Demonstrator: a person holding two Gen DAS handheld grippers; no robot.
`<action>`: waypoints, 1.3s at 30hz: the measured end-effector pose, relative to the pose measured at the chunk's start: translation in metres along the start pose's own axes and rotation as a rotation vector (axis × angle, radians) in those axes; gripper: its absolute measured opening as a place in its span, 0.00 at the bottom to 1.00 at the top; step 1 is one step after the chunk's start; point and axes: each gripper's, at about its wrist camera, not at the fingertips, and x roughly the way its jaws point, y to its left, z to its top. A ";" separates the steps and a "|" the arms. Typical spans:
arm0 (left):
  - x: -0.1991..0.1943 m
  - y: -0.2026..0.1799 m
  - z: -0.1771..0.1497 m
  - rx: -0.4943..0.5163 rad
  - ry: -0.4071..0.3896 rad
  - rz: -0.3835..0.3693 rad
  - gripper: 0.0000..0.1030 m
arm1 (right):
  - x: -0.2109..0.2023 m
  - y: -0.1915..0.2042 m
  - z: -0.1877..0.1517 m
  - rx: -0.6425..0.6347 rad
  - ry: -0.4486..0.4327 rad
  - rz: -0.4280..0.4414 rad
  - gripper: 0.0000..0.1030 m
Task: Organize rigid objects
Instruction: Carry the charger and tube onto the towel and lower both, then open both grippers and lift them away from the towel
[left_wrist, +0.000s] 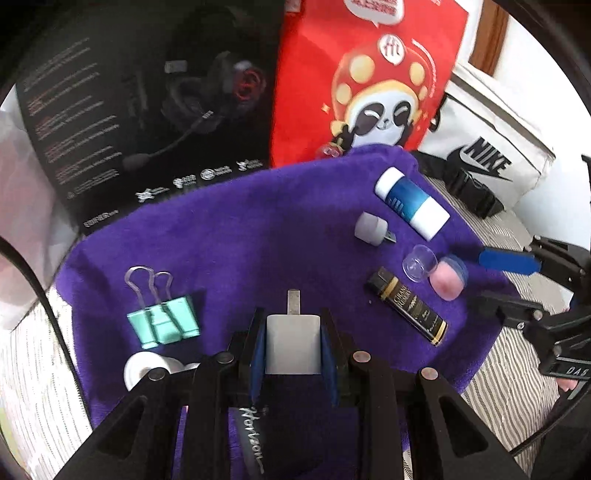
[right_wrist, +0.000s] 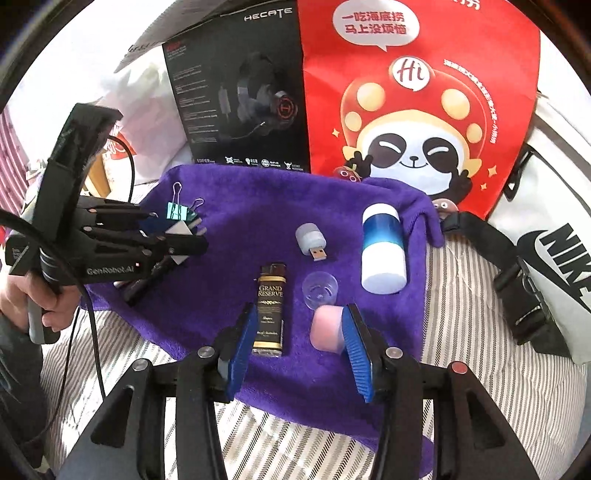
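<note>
Several small things lie loose on the purple towel (right_wrist: 258, 206), so the sorting looks only begun. The left gripper (left_wrist: 293, 343) is pinching a white charger (left_wrist: 293, 341) between its blue pads, held just above the towel near the green binder clip (left_wrist: 164, 325). The right gripper (right_wrist: 299, 347) is spread wide; its right pad is touching or very near the pink cap (right_wrist: 327, 328), and the black lighter (right_wrist: 269, 314) lies between its fingers. Not yet gathered are the small USB light (right_wrist: 312, 240), the clear cup (right_wrist: 319, 288) and the blue-and-white bottle (right_wrist: 382, 251). A white tape roll (left_wrist: 142, 369) sits at the towel's edge. No clear grouping shows yet, I think.
</note>
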 end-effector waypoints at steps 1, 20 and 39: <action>0.002 -0.002 0.000 0.007 0.007 0.003 0.24 | -0.001 -0.001 -0.001 0.003 -0.002 0.002 0.46; 0.014 -0.022 -0.002 0.072 0.087 0.031 0.43 | 0.005 -0.010 -0.006 0.037 0.029 -0.028 0.53; -0.079 -0.047 -0.016 0.070 0.001 0.127 0.88 | -0.087 0.021 -0.037 0.119 -0.053 -0.142 0.99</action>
